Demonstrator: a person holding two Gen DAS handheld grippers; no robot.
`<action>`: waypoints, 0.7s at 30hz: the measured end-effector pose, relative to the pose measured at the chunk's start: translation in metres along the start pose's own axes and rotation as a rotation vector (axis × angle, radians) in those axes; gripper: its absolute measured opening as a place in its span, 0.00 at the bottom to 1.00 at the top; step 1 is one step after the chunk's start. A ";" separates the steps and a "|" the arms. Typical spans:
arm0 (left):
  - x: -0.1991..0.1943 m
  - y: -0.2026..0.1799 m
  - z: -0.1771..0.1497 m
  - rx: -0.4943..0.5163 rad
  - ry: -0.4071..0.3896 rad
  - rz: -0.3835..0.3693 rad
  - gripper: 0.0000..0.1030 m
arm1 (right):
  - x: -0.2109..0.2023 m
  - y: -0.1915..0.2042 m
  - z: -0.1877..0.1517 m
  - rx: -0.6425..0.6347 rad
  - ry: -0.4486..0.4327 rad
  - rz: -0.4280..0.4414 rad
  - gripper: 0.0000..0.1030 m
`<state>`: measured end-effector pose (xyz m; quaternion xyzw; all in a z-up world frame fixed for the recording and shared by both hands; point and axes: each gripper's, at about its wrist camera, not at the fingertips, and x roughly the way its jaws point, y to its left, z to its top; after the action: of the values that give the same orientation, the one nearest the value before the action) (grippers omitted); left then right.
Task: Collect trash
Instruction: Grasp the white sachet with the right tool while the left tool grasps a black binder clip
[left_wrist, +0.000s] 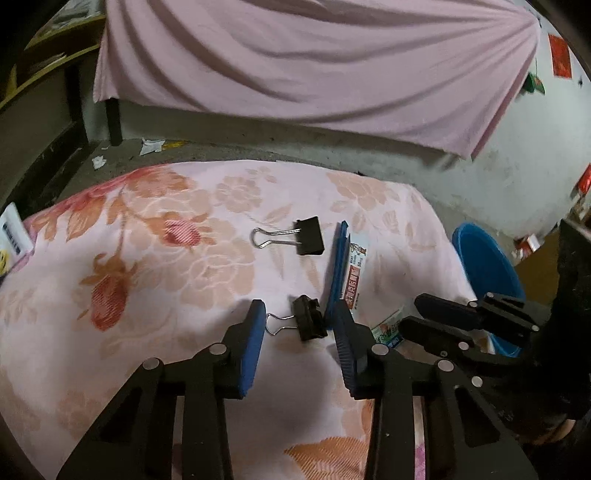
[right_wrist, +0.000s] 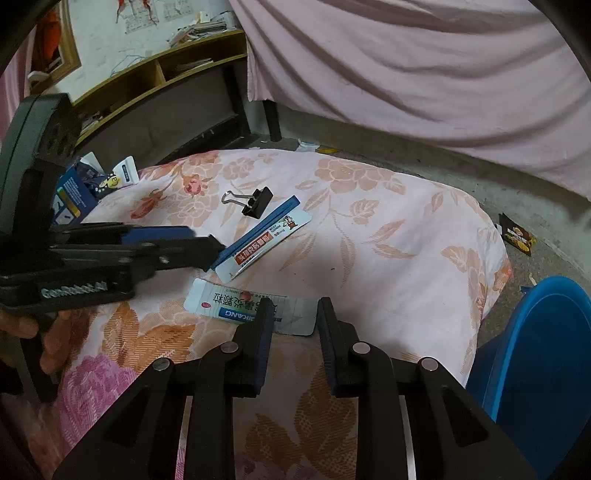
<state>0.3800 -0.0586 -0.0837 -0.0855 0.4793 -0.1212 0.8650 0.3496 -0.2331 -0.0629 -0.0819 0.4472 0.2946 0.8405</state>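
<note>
left gripper (left_wrist: 297, 321) spread around black metal binder clip (left_wrist: 308, 320).

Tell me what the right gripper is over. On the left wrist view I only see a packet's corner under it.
Observer: A white medicine sachet with a blue band, lying flat. The right gripper is open, fingertips at its end.
Operator: Any trash off the cloth?
Observer: Yes, a dark snack wrapper lies on the floor, beyond the blue bin.
Operator: Anything at the cloth's far left?
Observer: A blue box stands there.
</note>
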 end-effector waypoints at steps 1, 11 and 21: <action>0.002 -0.002 0.000 0.010 0.004 0.011 0.26 | 0.000 0.000 0.000 0.001 0.000 0.000 0.20; 0.011 -0.005 -0.002 0.015 0.007 0.009 0.23 | -0.003 -0.004 0.003 0.026 -0.027 0.032 0.23; -0.022 0.018 -0.018 -0.027 -0.030 0.030 0.23 | 0.010 -0.011 0.023 0.070 -0.034 0.120 0.24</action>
<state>0.3560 -0.0358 -0.0800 -0.0919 0.4690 -0.1004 0.8727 0.3767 -0.2287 -0.0591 -0.0207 0.4471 0.3300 0.8312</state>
